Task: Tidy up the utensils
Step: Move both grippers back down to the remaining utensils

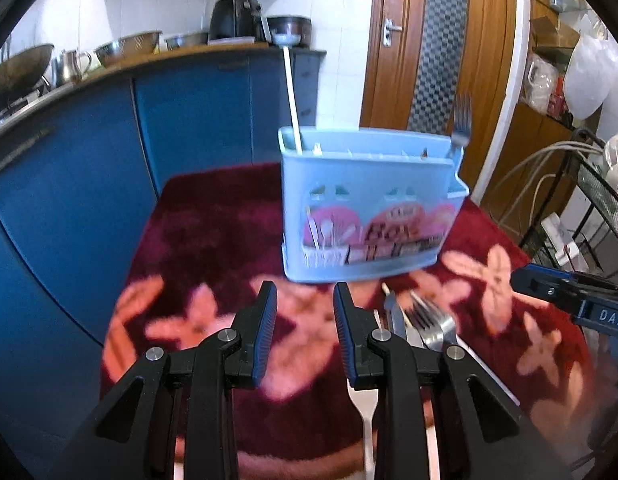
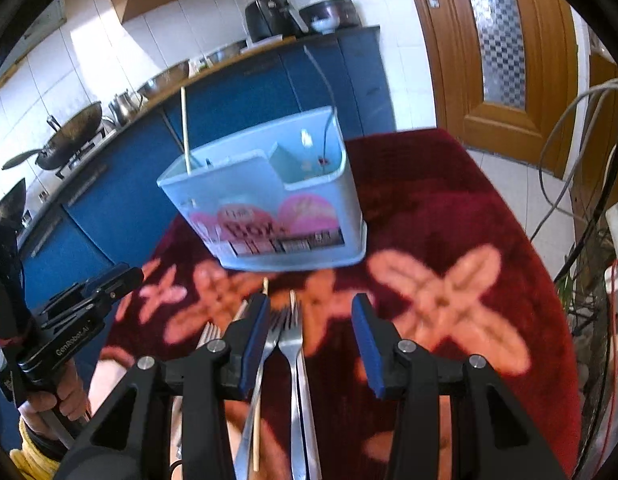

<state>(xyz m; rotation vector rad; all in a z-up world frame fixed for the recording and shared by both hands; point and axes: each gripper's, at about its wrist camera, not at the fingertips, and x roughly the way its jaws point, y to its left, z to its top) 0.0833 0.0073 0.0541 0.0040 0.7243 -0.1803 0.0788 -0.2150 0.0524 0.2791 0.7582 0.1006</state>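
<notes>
**Both grippers open over the loose cutlery, caddy ahead**

The left gripper hangs above the red cloth with its blue-padded fingers spread and nothing between them but a pink flower of the pattern. Just to its right, partly under the right finger's black linkage, lies a small heap of cutlery: fork tines, a knife blade and the tip of a chopstick. A white handle shows on the cloth below the gripper.

The right gripper is spread wider and holds nothing. Under its gap two forks lie side by side, tines pointing toward the caddy, with a knife along the right one and a chopstick running beneath the left finger. More tines poke out to the left of that finger. Whether the pads touch any of the metal cannot be told. At the left edge of this view the left gripper's body shows, held by a hand.

Beyond both grippers stands the light blue caddy on the cloth, upright, its front printed with pink domes and the word "Box". A chopstick rises from its left end and a fork stands tines-up at its right end.

Behind are blue cabinets topped with a wok, metal bowls and a black air fryer, and a wooden door at the right.
</notes>
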